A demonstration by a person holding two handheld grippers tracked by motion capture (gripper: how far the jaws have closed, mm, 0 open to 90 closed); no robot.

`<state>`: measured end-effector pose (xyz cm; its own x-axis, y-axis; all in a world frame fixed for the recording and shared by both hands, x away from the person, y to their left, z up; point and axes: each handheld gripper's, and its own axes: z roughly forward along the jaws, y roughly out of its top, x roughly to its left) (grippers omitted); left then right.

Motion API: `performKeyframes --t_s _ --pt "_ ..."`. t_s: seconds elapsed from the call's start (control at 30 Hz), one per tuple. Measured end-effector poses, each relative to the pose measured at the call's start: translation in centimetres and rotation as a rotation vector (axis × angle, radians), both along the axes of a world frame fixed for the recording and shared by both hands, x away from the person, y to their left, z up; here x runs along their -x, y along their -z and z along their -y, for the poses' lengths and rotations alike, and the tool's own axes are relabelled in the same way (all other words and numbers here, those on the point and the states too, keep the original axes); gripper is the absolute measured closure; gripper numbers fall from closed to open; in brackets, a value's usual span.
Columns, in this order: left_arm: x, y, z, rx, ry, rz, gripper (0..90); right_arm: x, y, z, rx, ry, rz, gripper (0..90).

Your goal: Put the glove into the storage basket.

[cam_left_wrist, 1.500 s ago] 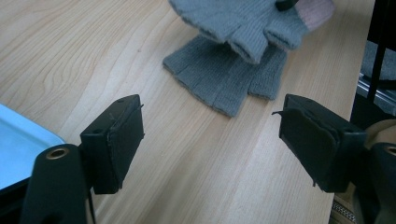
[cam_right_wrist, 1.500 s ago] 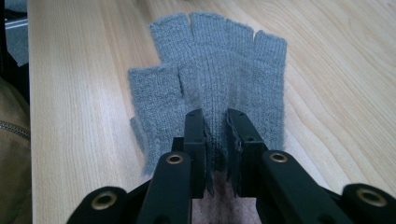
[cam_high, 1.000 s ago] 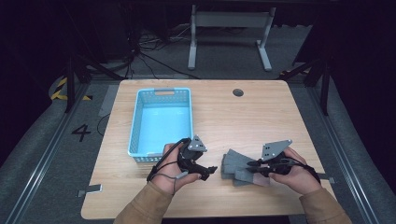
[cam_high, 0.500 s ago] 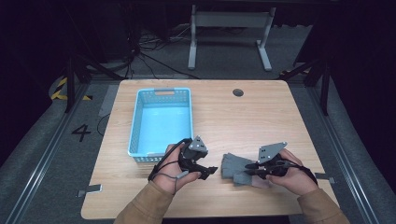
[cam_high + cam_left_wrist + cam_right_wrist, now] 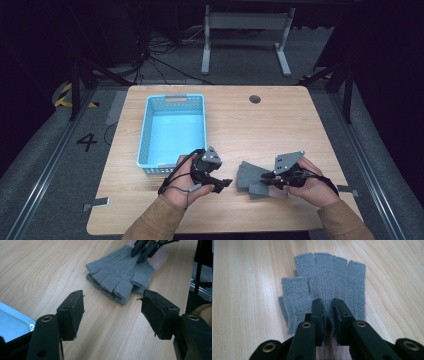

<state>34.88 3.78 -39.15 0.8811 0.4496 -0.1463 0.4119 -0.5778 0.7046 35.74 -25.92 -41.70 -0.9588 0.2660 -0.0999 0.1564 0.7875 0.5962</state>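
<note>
Centrally, the right gripper (image 5: 327, 305) has its jaws nearly together, pinching the grey glove (image 5: 325, 285); lower down, the left gripper (image 5: 112, 308) has jaws wide apart, holding nothing.

Tan sleeves; black two-jaw left gripper (image 5: 226, 183) and right gripper (image 5: 264, 177), grey triangular top plates, brass-ringed screws, black cables.

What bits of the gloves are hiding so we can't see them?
- Lower glove: left gripper view, covered by the upper glove.
- Pink cuff: right gripper view, blocked by the right tongs.
- Knit detail: high view, gloves too small.
</note>
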Motion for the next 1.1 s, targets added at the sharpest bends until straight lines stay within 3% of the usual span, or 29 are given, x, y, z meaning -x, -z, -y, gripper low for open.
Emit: performKeyframes --t_s 0.17,0.4,0.73,0.97,1.1 --pt "0.0 0.0 0.1 -0.012 0.01 -0.004 35.3 -0.1 0.5 0.2 0.0 0.01 -0.003 77.4" --pt "0.1 0.5 0.7 -0.028 0.038 -0.02 38.8 0.1 -0.1 0.8 -0.051 0.046 0.004 71.2" --pt "0.4 1.1 1.5 -0.037 0.081 -0.048 50.5 0.3 -1.7 3.7 -0.105 0.154 0.009 69.5" --pt "0.4 1.9 2.1 -0.049 0.089 -0.059 56.2 0.4 -2.1 6.1 -0.092 0.238 0.008 68.5" --pt "0.3 2.2 2.4 -0.067 0.091 -0.069 59.4 0.4 -1.8 7.3 -0.058 0.286 -0.001 68.4"
